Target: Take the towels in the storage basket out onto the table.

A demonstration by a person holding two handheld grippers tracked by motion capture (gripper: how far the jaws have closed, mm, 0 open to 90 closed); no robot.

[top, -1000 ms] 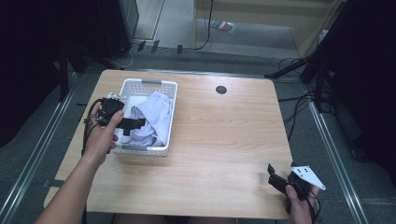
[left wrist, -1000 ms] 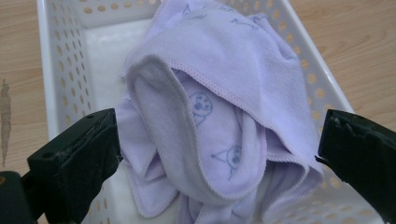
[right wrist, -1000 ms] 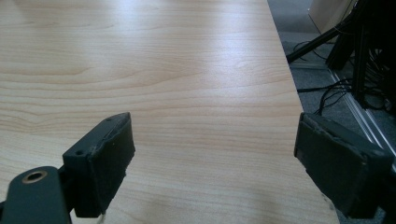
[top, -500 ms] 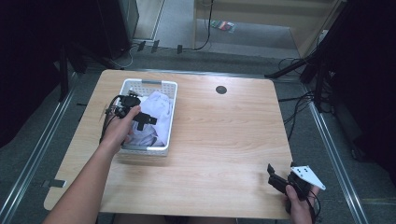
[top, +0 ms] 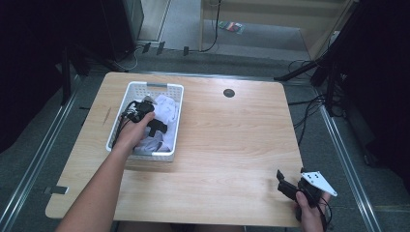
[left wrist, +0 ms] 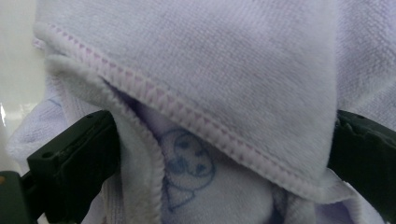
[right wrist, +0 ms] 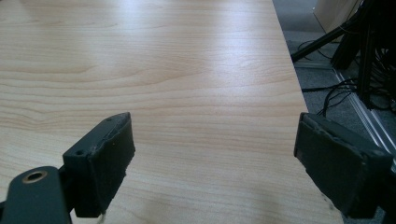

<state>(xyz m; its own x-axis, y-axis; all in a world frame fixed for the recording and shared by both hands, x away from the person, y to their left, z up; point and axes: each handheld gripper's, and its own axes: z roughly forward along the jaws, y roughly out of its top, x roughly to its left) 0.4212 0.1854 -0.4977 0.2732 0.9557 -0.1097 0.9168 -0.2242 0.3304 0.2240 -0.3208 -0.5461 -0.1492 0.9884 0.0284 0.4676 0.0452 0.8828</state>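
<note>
Towel (left wrist: 196,93) now between left gripper (top: 153,126) jaws, deeper in basket (top: 159,87).

Lilac cloths (top: 163,126) heaped in a white basket (top: 175,126)

The soft, crumpled cloths fill the slotted basket (left wrist: 14,56), which stands at the table's nine o'clock side. The top cloth (left wrist: 224,79) is pale lilac terry with a stitched hem, folded over another (left wrist: 205,196) that bears a small blue printed figure at six o'clock.
</note>
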